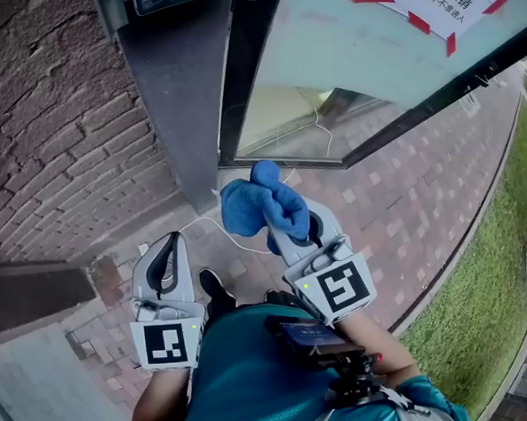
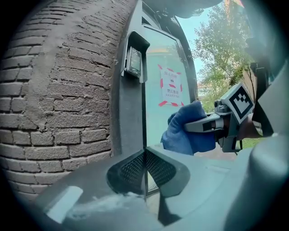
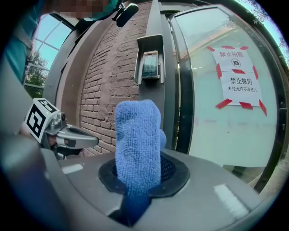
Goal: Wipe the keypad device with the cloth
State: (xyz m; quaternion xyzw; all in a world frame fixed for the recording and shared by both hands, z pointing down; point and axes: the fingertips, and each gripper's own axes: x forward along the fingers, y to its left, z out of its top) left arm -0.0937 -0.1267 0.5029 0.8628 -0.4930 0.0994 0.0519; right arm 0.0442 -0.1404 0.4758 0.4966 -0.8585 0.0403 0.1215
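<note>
The right gripper (image 3: 143,176) is clamping the blue cloth (image 3: 137,140) upright in its jaws. The left gripper (image 2: 145,168) is idling beside it, jaws pressed together on nothing. The keypad device (image 3: 150,64) is sitting higher on the grey frame (image 3: 168,90), well apart. The wipe is seemingly not yet begun, and the next move is calling for lifting the cloth onto its face.

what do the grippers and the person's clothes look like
The left gripper and right gripper are pale grey, with black textured jaws. Each carries a white cube with black square markers. The person wears a teal top.
</note>
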